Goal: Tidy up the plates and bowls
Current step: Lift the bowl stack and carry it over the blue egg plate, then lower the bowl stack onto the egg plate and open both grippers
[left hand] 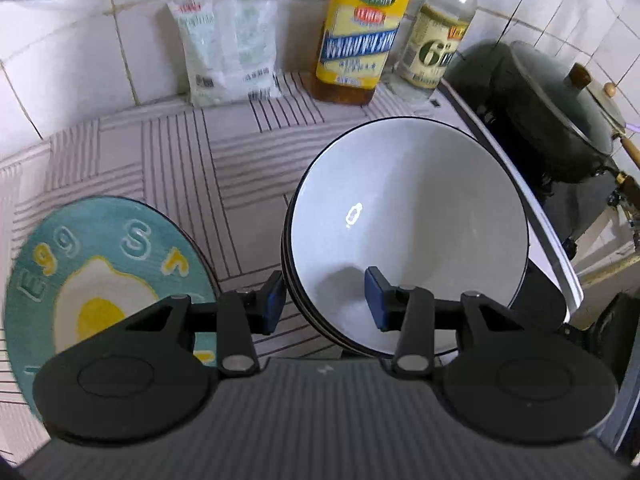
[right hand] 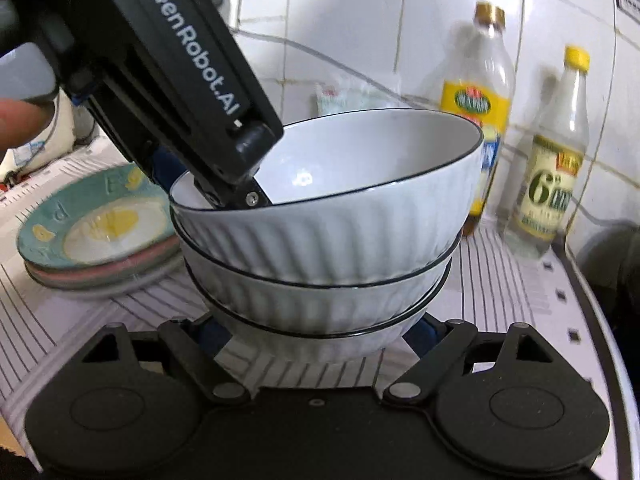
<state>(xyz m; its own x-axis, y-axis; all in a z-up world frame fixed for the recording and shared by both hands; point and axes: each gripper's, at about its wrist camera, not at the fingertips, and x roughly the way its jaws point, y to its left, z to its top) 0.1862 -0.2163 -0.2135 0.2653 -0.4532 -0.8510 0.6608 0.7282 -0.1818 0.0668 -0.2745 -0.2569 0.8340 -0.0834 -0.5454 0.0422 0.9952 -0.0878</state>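
Observation:
A stack of white ribbed bowls with dark rims (left hand: 408, 236) (right hand: 328, 232) stands on the striped counter mat. My left gripper (left hand: 326, 300) is open and straddles the near rim of the top bowl, one blue pad outside, one inside; it shows from the side in the right wrist view (right hand: 224, 184). My right gripper (right hand: 320, 332) is open low in front of the stack, its fingers on either side of the bottom bowl, tips hidden behind it. A teal plate with a fried-egg design (left hand: 100, 280) tops a plate stack (right hand: 100, 232) to the left.
A yellow-labelled oil bottle (left hand: 356, 36) (right hand: 476, 120), a vinegar bottle (left hand: 436, 44) (right hand: 552, 176) and a white bag (left hand: 228, 48) stand against the tiled wall. A dark lidded pot (left hand: 548, 112) sits on the stove to the right, past the counter edge.

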